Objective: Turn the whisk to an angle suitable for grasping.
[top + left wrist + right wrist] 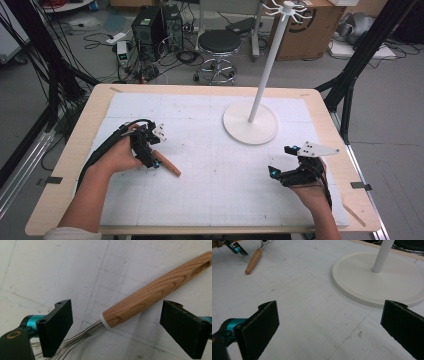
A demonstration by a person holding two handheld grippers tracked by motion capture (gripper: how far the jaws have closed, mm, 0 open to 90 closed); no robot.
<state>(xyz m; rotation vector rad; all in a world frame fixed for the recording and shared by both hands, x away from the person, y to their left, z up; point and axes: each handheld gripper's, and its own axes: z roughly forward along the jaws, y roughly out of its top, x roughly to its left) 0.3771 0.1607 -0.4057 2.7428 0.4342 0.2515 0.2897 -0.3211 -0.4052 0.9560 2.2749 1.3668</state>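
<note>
Hovering low, left gripper (115,325) spread wide astride the whisk (150,293), pads clear of its wooden handle.

The light is bright and even, and it seems to come from above. The white mat (210,165) looks pale and a bit washed out in the high view. Shadows are soft and small, like the faint one under the left gripper (150,155). The high view is a little fuzzy and grainy. In the left gripper view, the wooden handle (155,293) looks sharp, but the 2 black jaws up close look a bit soft.
</note>
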